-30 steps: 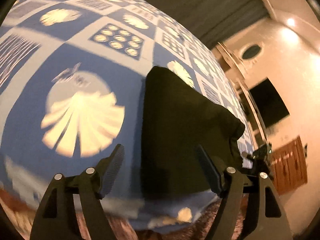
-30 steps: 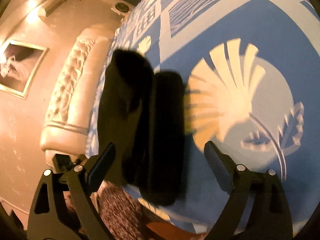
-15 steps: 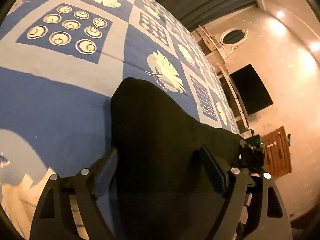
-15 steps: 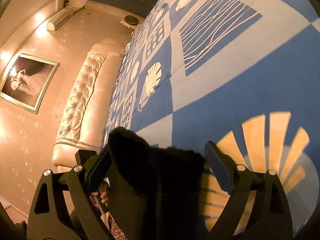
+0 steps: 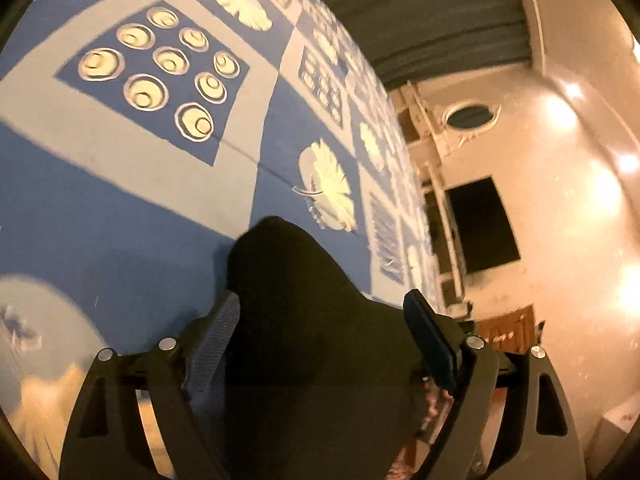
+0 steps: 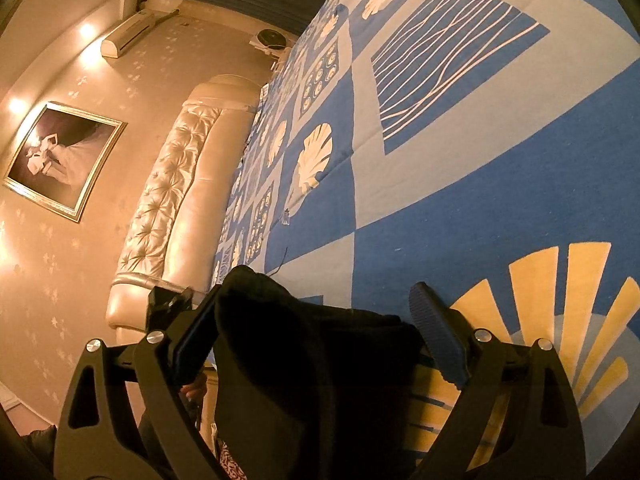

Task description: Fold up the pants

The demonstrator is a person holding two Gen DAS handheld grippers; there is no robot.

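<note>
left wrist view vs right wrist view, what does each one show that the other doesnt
Only the left wrist view shows the dark wall screen, the oval wall opening and the wooden door.

Only the right wrist view shows the tufted headboard, the framed picture and the air conditioner.

Both show the black pants on the blue patterned bedspread, lying between the fingers of an open claw, left claw and right claw, with no pad pressing the cloth, plus the dark curtain.
</note>
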